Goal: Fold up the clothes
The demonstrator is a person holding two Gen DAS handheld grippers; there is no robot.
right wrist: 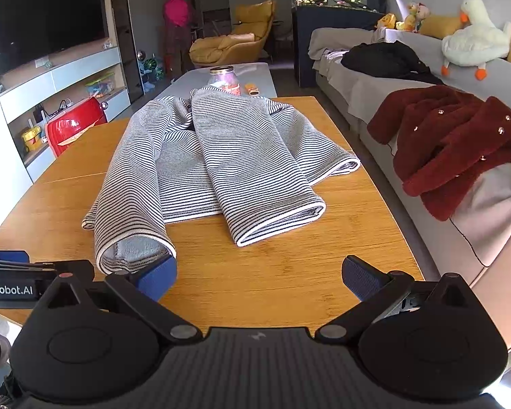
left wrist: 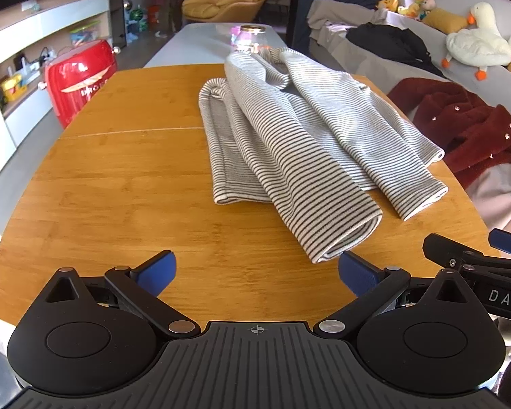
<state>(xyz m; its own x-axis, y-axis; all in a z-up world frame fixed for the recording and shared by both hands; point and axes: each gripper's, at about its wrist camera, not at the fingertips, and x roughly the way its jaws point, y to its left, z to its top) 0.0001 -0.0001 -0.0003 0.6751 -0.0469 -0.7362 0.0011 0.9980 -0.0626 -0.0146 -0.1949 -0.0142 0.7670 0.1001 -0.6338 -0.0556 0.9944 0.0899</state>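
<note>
A grey-and-black striped top (left wrist: 289,136) lies on the wooden table (left wrist: 119,187), its two sleeves folded over the body and pointing at the near edge. It also shows in the right wrist view (right wrist: 221,160). My left gripper (left wrist: 257,274) is open and empty above the near table edge, its right fingertip close to the end of the left sleeve. My right gripper (right wrist: 259,277) is open and empty, with the left sleeve's cuff (right wrist: 133,252) just ahead of its left finger. The right gripper also shows at the right edge of the left wrist view (left wrist: 487,252).
A dark red fuzzy coat (right wrist: 460,146) lies on the grey sofa (right wrist: 374,102) right of the table. A glass jar (right wrist: 225,80) stands on the grey table beyond. A red case (left wrist: 80,80) stands on the floor at left. A person is far back.
</note>
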